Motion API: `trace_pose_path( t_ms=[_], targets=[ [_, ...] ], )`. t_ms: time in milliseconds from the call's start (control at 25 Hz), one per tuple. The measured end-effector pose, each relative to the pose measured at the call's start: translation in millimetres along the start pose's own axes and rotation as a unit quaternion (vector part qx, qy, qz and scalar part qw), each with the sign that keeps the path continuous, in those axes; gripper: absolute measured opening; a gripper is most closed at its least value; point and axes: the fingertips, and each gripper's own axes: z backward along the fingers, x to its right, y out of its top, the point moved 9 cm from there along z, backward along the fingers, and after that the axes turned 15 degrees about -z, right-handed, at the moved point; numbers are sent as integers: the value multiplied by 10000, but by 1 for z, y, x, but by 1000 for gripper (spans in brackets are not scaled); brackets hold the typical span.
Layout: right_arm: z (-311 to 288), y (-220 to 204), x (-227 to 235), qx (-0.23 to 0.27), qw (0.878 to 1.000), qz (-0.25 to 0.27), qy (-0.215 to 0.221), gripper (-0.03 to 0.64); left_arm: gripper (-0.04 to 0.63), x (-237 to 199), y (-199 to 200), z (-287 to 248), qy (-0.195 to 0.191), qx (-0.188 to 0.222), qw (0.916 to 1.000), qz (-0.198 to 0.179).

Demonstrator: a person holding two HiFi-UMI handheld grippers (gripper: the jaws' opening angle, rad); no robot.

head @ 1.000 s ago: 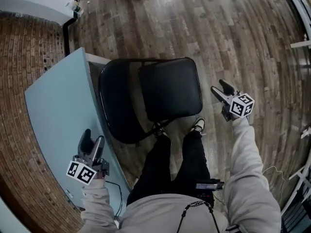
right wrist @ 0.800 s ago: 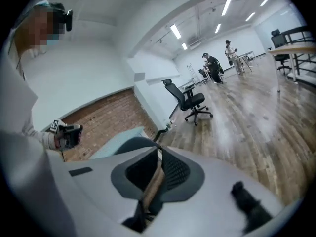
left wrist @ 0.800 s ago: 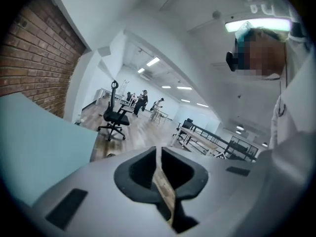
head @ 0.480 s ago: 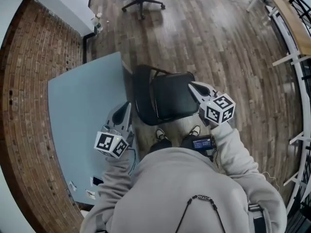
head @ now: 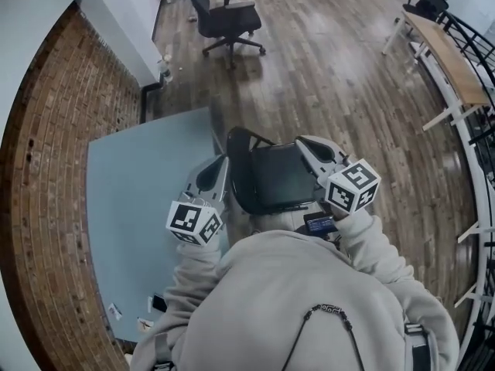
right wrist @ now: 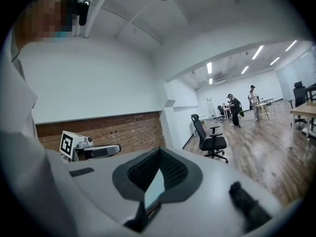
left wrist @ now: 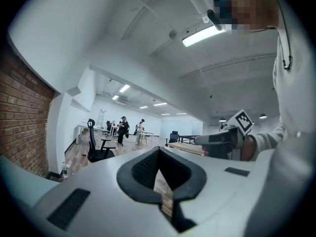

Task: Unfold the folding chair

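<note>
Over the last second both grippers have come up from low beside the folding chair (head: pixel 278 180) to chest height, and their jaws, wide apart then, have closed. The head view has lifted too, so a black office chair (head: pixel 226 18) has come into sight.

The left gripper (head: pixel 220 163) is held in front of the person's grey sweatshirt (head: pixel 294 308), pointing toward 12 o'clock. Its jaws are pressed together with nothing between them. The right gripper (head: pixel 304 142) points toward 11 o'clock, and its jaws are likewise together and empty. Each gripper shows in the other's view, well apart from it.

The folding chair stands opened on the wooden floor (head: pixel 348 76) at 12 o'clock from the person, between the two grippers in the head view and below them. Its black seat is flat and its backrest is on the 9 o'clock side. Neither gripper touches it.

A pale blue panel (head: pixel 139 207) lies at 9 o'clock of the chair, along the brick wall (head: pixel 46 168). The office chair is at 12 o'clock, farther off. A long desk (head: pixel 448 56) is at 2 o'clock.
</note>
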Motion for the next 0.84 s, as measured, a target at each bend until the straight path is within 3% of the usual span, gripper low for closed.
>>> trace_pose_path(
  t_ms=[280,600,840],
  targets=[
    [12,13,-19,-24,9996,260,59,8,5,5,24,0,-70,139,9999,-45],
    [7,6,-31,-58,9991,407,84,8,5,-42,17,34,513,253,9983,66],
    [12,-1,-25,-108,9988,479,53,8,5,-29,9,36,484,214,9986,49]
  ],
)
